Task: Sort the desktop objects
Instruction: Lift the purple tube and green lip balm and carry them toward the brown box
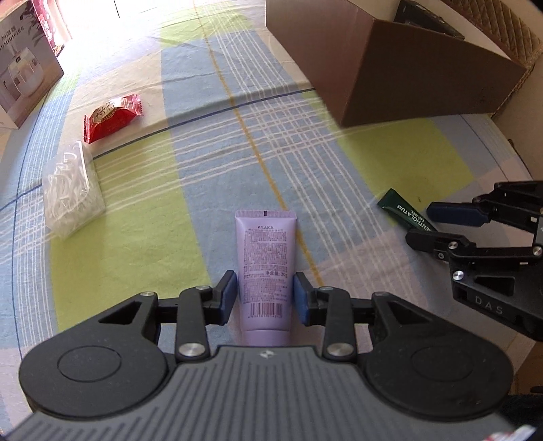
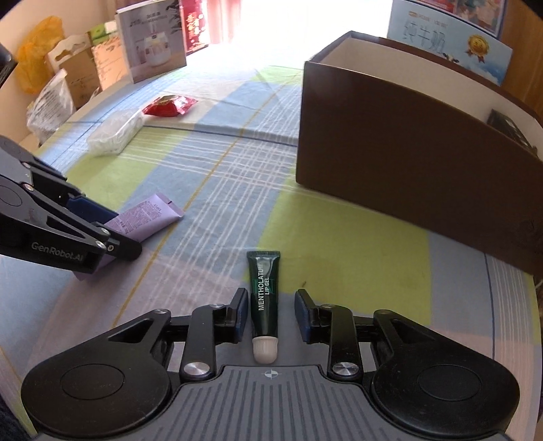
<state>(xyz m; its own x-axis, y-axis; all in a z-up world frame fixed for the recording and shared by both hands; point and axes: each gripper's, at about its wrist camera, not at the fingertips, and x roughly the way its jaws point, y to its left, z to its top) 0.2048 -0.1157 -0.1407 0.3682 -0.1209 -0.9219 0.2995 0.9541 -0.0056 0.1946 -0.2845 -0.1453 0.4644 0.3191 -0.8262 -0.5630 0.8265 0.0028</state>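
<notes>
A brown cardboard box (image 1: 400, 64) stands open-topped toward the far right corner of the table (image 1: 190, 210), with a dark object (image 1: 427, 17) lying inside against its far wall; what that object is cannot be made out. A second glimpse of dark contents shows over the box rim in the right wrist view.

On the table's plaid cloth of blue, green and cream, the left gripper (image 1: 264, 296) straddles a lilac ASAKA tube (image 1: 265, 268) lying flat, its blue-padded fingers (image 1: 227, 298) parted just wider than the tube and close beside it on both sides, not clearly pressing. Nearer the right edge, the right gripper (image 2: 268, 313) frames a dark green Mentholatum lip gel tube (image 2: 264, 295), white cap toward the camera; its fingers stand well open with cloth visible on either side of the tube.

Toward the left edge lie a clear bag of white plastic pieces (image 1: 73, 193) and, just beyond it, a red snack packet (image 1: 112, 117).

Along the far left edge a humidifier carton (image 1: 23, 64) stands among other boxes and bags (image 2: 51, 101). Bright daylight floods the far end of the room, and a blue milk carton (image 2: 451, 37) rises behind the brown box.
</notes>
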